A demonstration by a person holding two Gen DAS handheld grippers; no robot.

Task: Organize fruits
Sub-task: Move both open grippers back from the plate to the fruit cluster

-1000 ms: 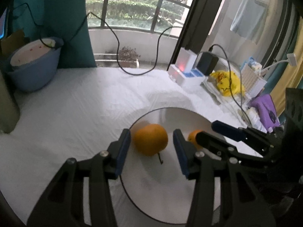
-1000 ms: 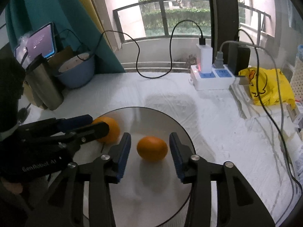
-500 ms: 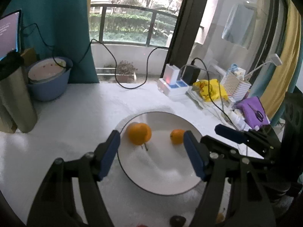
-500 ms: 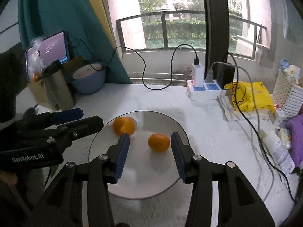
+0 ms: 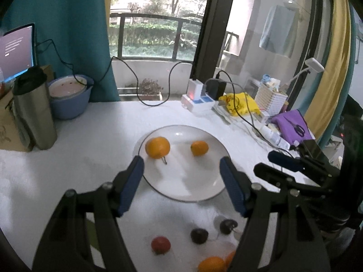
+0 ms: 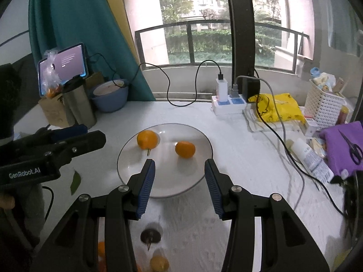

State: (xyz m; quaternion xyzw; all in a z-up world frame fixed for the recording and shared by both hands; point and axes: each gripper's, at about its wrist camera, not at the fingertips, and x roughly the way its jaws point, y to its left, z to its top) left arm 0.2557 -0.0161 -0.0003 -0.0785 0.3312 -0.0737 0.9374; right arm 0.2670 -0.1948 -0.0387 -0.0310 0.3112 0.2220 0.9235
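Both claws empty, left gripper [image 5: 181, 181] and right gripper [image 6: 179, 185] gaping | two oranges [image 5: 157, 147] sit on plate [image 5: 213, 192] at 12 o'clock | your next pick: loose fruit [image 5: 161, 244] at 6 o'clock.

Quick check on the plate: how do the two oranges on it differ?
The left orange is bigger than the right orange. The left orange has a short stem sticking out toward the camera; the right orange shows none. The left orange sits near the plate's left rim, the right orange closer to its middle. Both are orange, lie apart on the white plate, and no tongs touch them.
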